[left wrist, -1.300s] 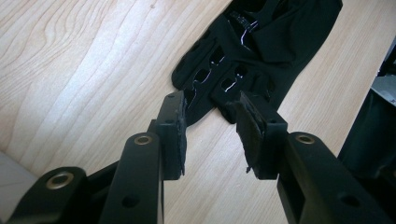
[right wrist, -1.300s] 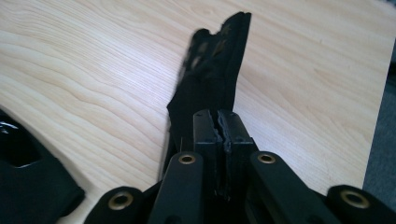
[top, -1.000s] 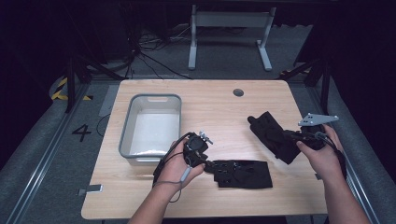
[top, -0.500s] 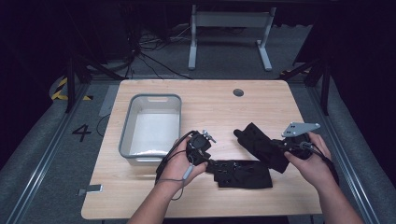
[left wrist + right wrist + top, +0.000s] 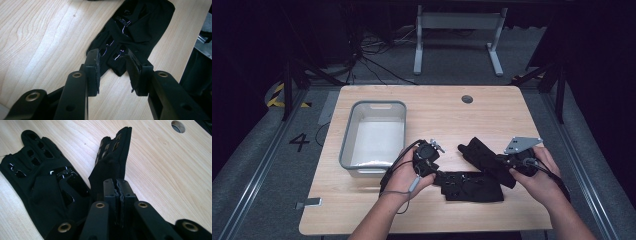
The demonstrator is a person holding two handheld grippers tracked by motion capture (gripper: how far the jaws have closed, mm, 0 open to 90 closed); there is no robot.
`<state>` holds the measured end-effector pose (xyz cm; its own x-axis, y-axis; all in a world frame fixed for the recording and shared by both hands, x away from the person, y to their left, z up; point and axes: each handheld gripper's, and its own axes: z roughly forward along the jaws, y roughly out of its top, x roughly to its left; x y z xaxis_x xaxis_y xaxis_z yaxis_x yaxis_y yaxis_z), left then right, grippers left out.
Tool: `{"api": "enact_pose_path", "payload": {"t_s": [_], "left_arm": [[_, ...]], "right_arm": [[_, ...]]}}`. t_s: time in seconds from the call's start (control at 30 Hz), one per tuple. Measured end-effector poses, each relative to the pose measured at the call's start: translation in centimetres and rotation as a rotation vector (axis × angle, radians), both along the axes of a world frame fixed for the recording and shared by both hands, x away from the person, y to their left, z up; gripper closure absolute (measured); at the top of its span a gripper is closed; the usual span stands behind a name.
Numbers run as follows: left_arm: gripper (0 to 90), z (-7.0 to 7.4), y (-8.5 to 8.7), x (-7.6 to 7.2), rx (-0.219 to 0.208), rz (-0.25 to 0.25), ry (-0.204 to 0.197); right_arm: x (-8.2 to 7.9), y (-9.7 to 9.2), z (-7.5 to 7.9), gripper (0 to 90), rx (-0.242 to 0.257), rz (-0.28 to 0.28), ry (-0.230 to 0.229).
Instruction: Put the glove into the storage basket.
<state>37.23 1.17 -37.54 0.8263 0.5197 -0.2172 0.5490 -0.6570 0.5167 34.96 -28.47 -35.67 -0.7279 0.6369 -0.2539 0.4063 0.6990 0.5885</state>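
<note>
Two black gloves are on the wooden table [image 5: 362, 210]. One glove [image 5: 472, 186] lies flat near the front edge. My left gripper [image 5: 437, 172] stands open at its left end. In the left gripper view, the left gripper [image 5: 112, 60] has its pads on either side of that flat glove's [image 5: 135, 32] narrow end, without pressing it. My right gripper [image 5: 504, 162] is shut on the cuff end of the second glove [image 5: 482, 154]. In the right gripper view, the right gripper [image 5: 117, 182] has this second glove [image 5: 112, 157] sticking forward from its jaws, beside the flat glove [image 5: 45, 185].
A grey bin [image 5: 374, 106] stands on the table's left half, just behind my left hand. A round cable hole [image 5: 467, 99] sits near the table's far edge. Bare wood lies behind the gloves and along the front edge.
My right gripper has carried its glove leftward, closer to the flat glove. The left gripper and the flat glove have stayed where they were.
</note>
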Motion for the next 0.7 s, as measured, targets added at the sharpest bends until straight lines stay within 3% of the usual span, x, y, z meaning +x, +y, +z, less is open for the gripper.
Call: {"api": "enact_pose_path", "payload": {"t_s": [0.43,0.53,0.57,0.6,0.7], "left_arm": [[63.4,0.0,0.0,0.0,0.002,0.003,0.002],[63.4,0.0,0.1,0.0,-0.001,0.006,0.004],[63.4,0.0,0.1,0.0,-0.001,0.006,0.004],[63.4,0.0,0.1,0.0,-0.002,0.005,0.003],[63.4,0.0,0.1,0.0,-0.002,0.007,0.006]], "right_arm": [[-1.0,1.5,0.0,86.6,0.007,0.068,0.103],[-1.3,2.4,-0.3,86.4,-0.001,0.112,0.163],[-1.3,2.4,-0.3,86.4,-0.001,0.112,0.163],[-1.5,2.8,-0.5,86.2,-0.007,0.135,0.214],[-1.6,3.2,-0.9,86.2,-0.017,0.159,0.242]]}}
